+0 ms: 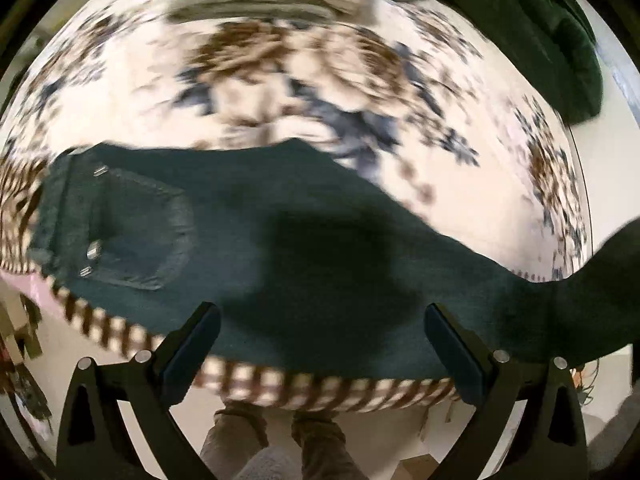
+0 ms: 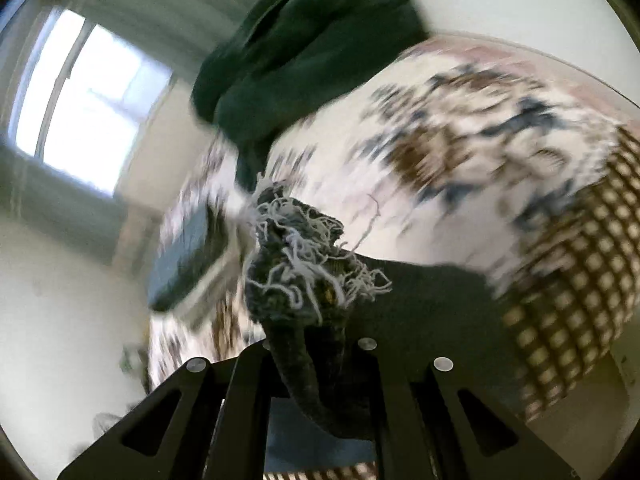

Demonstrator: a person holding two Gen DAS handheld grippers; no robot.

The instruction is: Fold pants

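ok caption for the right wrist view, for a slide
Right gripper shut on the frayed hem of dark jeans, lifted over a floral bedspread.

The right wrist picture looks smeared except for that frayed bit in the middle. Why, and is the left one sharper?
Right wrist view: the frayed hem, pinched in the shut right hand-held gripper, looks crisp, while the bedspread and the glaring window streak. Left wrist view: also smeared, though the pants and their pocket remain readable; both bulge from the fisheye.
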